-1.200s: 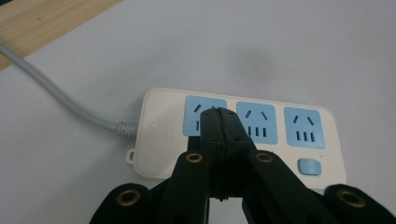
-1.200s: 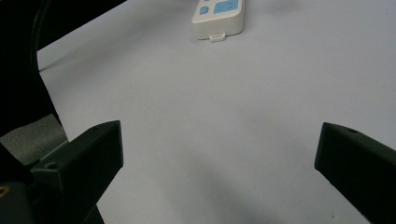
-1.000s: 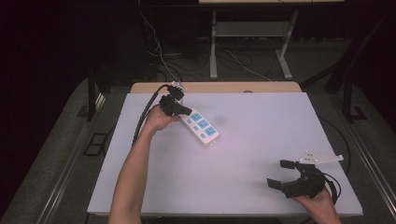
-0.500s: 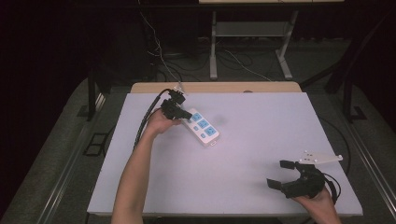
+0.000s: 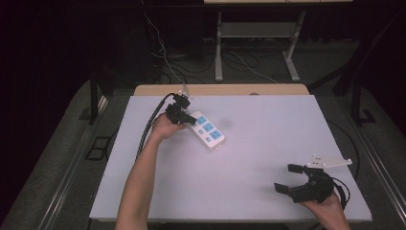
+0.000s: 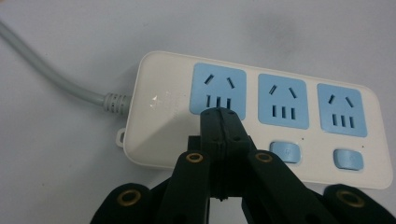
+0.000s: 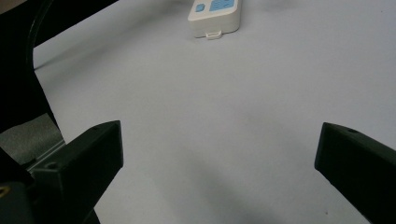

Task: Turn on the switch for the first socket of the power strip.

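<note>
Power strip (image 5: 206,132) lies flat in the upper left part of the high view, white with three blue sockets, and its grey cord (image 6: 51,81) runs off to the upper left in the left gripper view. We think our left gripper (image 6: 220,122), its jaws squeezed tight together with nothing between them and its tip on the strip near the first socket, could push the light strip sideways or slip off a button (image 6: 285,151) if we press crooked. Our left arm (image 5: 143,177) reaches far up the table (image 5: 268,158), while our right gripper (image 5: 294,179) sits in the lower right, jaws spread wide and empty.
</note>
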{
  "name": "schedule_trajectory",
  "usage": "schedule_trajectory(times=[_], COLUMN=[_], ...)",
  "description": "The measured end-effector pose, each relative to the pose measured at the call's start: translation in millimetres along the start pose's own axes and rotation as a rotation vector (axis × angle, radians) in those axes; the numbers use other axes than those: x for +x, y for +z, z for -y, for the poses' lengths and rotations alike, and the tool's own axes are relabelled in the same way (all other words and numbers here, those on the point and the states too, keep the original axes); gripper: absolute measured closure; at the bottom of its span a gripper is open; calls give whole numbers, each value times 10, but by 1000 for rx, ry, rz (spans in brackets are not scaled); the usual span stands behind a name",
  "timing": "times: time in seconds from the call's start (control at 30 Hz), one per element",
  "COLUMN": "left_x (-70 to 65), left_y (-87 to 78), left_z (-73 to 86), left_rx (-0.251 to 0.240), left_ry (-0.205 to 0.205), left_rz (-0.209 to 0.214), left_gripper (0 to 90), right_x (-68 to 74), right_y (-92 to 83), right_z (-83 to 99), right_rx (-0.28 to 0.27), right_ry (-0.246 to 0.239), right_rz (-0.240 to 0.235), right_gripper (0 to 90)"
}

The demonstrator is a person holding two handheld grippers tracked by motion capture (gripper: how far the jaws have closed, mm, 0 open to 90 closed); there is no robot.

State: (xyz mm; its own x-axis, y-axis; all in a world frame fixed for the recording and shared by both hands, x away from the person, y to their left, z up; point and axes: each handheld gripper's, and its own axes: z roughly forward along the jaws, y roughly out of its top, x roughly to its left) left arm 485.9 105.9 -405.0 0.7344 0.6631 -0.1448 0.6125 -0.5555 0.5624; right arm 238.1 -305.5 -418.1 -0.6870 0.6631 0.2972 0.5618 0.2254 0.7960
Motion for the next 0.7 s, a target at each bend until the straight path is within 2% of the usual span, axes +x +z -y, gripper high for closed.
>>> schedule_trajectory(times=[0.07, 0.2, 0.37, 0.53, 0.7], left_x=[-8, 23, -25, 0, -22], left_y=[12, 19, 28, 29, 30], left_z=[22, 67, 74, 124, 116], left_rx=[-16, -45, -47, -74, -71], left_ry=[-8, -65, -68, -132, -119], left_rz=[-9, 7, -29, -12, -26], left_gripper=[894, 898, 899, 899, 898], right_x=[1, 21, 36, 24, 30], right_y=[1, 8, 15, 24, 26], right_z=[-2, -6, -6, -13, -8], right_rx=[0, 1, 2, 2, 5], right_ry=[-1, -8, -11, -10, -15], right_rz=[1, -1, -3, -8, -8], right_gripper=[7, 7, 7, 7, 7])
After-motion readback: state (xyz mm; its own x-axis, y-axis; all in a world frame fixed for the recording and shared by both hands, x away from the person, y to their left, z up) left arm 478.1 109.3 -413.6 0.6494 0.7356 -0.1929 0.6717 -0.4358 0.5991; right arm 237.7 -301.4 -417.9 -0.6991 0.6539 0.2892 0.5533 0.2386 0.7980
